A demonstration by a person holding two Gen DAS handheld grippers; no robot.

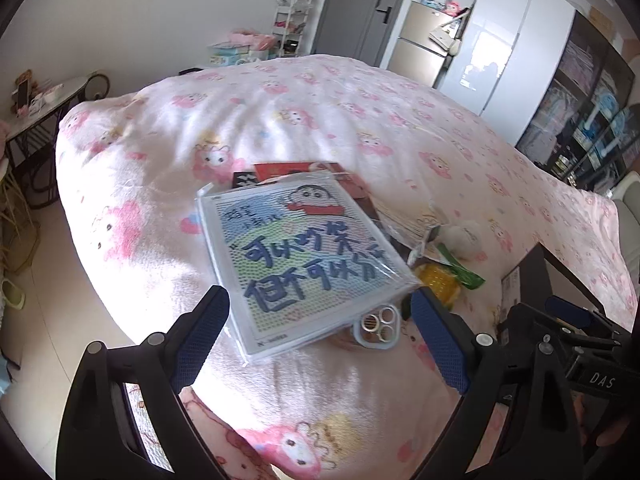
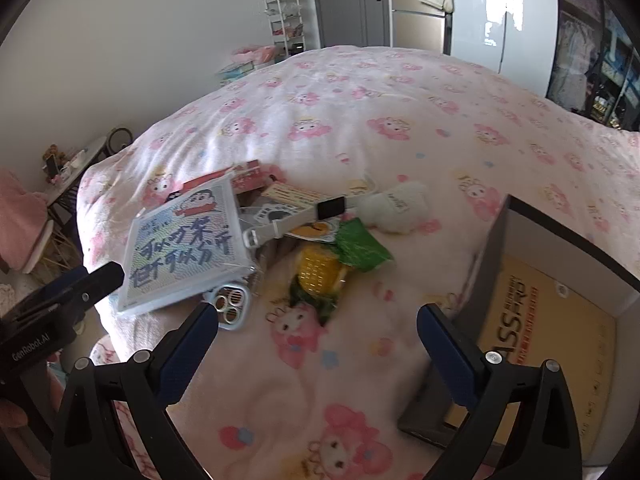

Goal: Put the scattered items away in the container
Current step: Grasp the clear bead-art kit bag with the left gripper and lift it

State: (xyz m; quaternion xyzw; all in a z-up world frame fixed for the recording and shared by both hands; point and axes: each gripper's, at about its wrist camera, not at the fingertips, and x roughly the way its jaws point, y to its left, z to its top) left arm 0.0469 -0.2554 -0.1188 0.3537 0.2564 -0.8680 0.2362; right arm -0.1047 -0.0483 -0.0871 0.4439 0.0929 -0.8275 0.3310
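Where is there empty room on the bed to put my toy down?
Bare blanket between the toy corn and the box, and the wide far half. Crowded around the cartoon pack, watch and white plush.

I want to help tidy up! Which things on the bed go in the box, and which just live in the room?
To tidy:
cartoon board
phone case
white watch
toy corn
white plush
into the cardboard box

Just there:
white shelf rack
side table
fridge
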